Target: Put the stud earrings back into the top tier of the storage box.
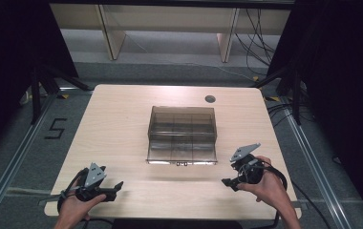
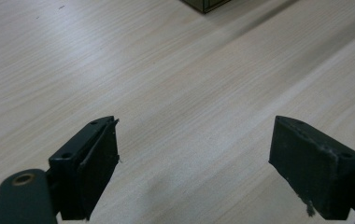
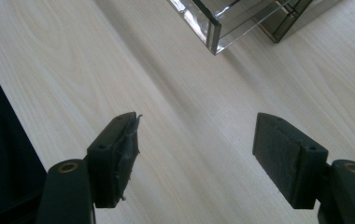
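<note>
A black numeral "5" [image 1: 55,129] is marked on the grey floor [image 1: 22,119] left of the table.

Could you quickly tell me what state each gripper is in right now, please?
Left gripper: jaws open, nothing between them.
Right gripper: jaws open, nothing between them.

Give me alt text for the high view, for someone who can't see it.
A clear smoky plastic box with inner compartments sits mid-table on a pale wooden table. A person's hands hold the left gripper and the right gripper near the front edge, both apart from the box, jaws open and holding nothing.
</note>
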Demonstrator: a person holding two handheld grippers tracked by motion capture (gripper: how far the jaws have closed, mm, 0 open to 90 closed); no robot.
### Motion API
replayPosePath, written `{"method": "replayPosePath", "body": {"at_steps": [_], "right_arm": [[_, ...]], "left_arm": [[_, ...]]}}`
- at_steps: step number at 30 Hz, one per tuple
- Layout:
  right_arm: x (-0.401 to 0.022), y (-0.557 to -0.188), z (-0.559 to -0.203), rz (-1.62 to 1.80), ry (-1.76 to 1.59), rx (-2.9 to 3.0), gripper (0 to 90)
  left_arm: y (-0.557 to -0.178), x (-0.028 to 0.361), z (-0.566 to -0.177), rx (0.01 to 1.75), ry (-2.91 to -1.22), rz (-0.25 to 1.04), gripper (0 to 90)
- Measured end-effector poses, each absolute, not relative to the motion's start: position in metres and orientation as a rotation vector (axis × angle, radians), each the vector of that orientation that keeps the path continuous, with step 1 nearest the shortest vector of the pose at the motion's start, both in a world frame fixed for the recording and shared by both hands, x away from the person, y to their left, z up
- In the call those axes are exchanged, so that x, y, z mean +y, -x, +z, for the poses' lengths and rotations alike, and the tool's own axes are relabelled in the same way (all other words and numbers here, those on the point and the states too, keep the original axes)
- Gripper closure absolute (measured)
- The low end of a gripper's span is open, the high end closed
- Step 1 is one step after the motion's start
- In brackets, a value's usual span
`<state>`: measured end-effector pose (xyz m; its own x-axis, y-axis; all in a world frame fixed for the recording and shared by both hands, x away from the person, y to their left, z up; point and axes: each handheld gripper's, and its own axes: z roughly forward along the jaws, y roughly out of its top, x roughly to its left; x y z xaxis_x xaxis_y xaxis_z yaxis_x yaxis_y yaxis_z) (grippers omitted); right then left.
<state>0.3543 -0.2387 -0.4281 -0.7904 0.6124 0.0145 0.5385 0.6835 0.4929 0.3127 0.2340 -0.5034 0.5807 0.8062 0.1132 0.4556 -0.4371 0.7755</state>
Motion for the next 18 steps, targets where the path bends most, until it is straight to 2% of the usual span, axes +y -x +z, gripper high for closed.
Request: {"method": "replayPosePath", "body": {"at_steps": [4, 8, 10, 13, 18], "right_arm": [[-0.238, -0.353, -0.431, 0.751, -0.953, 2.68, 30.1], [-0.241, -0.353, -0.432, 0.817, -0.878, 2.703, 27.9], [-0.24, -0.349, -0.433, 0.811, -0.961, 2.661, 26.9], [-0.241, -0.348, -0.437, 0.811, -0.944, 2.656, 26.9], [-0.247, -0.345, -0.441, 0.835, -0.933, 2.669, 26.4]], "left_arm": [[-0.312, 0.232, -0.504, 1.011, -2.059, 0.605, 15.1], [-0.312, 0.234, -0.503, 1.005, -2.078, 0.614, 15.1], [-0.312, 0.236, -0.501, 0.973, -2.131, 0.62, 15.0], [-0.312, 0.233, -0.503, 1.003, -2.075, 0.627, 15.1], [-0.312, 0.234, -0.503, 1.0, -2.08, 0.628, 15.0]]}}
